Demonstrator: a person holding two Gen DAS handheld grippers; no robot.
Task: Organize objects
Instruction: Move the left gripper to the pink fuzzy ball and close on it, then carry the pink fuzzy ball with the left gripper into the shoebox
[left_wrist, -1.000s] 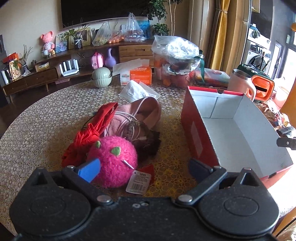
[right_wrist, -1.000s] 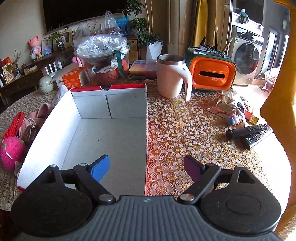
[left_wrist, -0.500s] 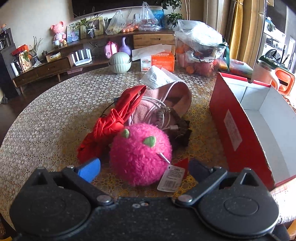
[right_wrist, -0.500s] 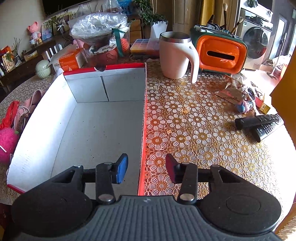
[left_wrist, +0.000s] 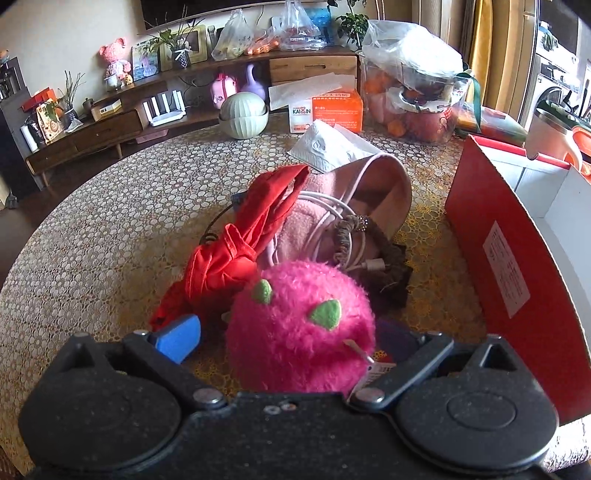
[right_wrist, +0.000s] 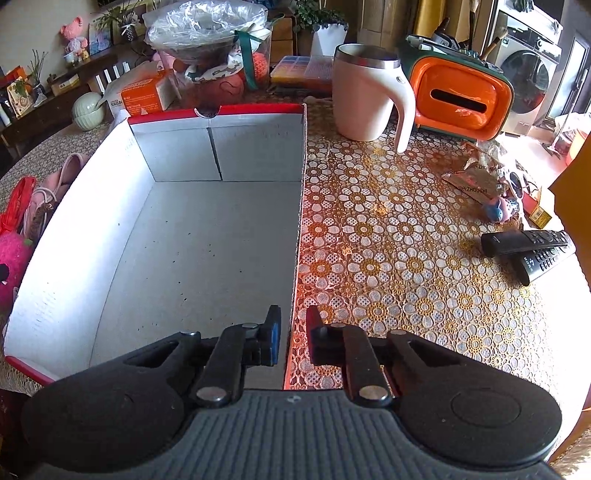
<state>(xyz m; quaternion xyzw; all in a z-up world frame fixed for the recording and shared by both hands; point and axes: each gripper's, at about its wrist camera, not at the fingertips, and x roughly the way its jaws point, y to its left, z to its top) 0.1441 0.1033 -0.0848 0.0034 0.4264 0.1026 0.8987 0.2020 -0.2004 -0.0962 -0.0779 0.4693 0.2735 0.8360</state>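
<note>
A fluffy pink plush ball (left_wrist: 299, 325) with green spots and a paper tag lies on the table, at the near end of a pile. My left gripper (left_wrist: 288, 339) is open and straddles the ball; the blue left pad (left_wrist: 177, 343) stands clear of the fluff. Behind it lie a red cloth (left_wrist: 240, 251), a pink slipper (left_wrist: 369, 192), a white cable and a brown hair tie. The red box (right_wrist: 207, 240) with its white inside holds nothing. My right gripper (right_wrist: 293, 332) straddles the box's right wall (right_wrist: 299, 221); its jaws are closing, with slim gaps still showing.
On the lace tablecloth to the box's right stand a pink mug (right_wrist: 365, 96) and an orange tissue holder (right_wrist: 461, 99), with two remotes (right_wrist: 528, 247) and snack packets nearer the edge. Behind the pile are a bagged fruit bowl (left_wrist: 413, 88), an orange carton (left_wrist: 328, 110) and a green bowl (left_wrist: 243, 114).
My left gripper has come down and forward until the pink ball sits between its fingers. The right gripper's jaws have narrowed from wide open to a slim gap around the box's right wall.
</note>
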